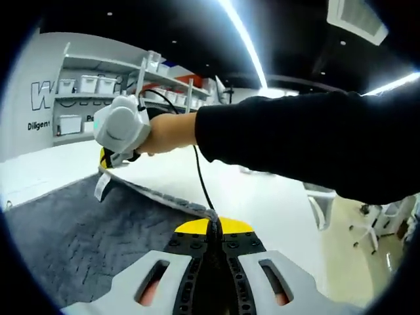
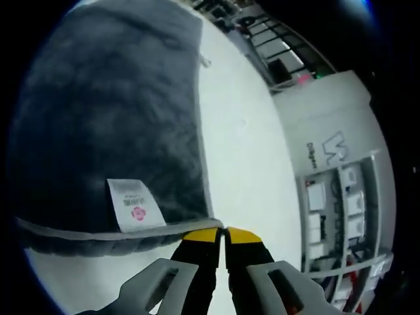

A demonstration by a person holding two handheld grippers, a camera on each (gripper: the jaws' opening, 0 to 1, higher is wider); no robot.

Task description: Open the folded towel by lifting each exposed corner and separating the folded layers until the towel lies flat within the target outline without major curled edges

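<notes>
Currently both tongs, left (image 1: 211,230) and right (image 2: 222,235), clamp the grey towel (image 2: 111,125) hem, lifted off the white bench (image 2: 243,144) (unfolding step); next, spread and lower flat.

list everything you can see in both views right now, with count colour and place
towel: 1, dark grey, spread on the white table, one edge lifted between the two grippers
care label: 1, white with a red mark, hanging from the towel edge near the right gripper
table: 1, white, under the towel
shelving: 1 unit, white, against the far wall, holding white bins
ceiling lights: long white strips overhead
chair: 1, white, beyond the table
left gripper: 1, yellow tips, jaws shut on the towel edge
right gripper: 1, yellow tips, jaws shut on the towel corner
sleeve: 1, black, across the left gripper view
</notes>
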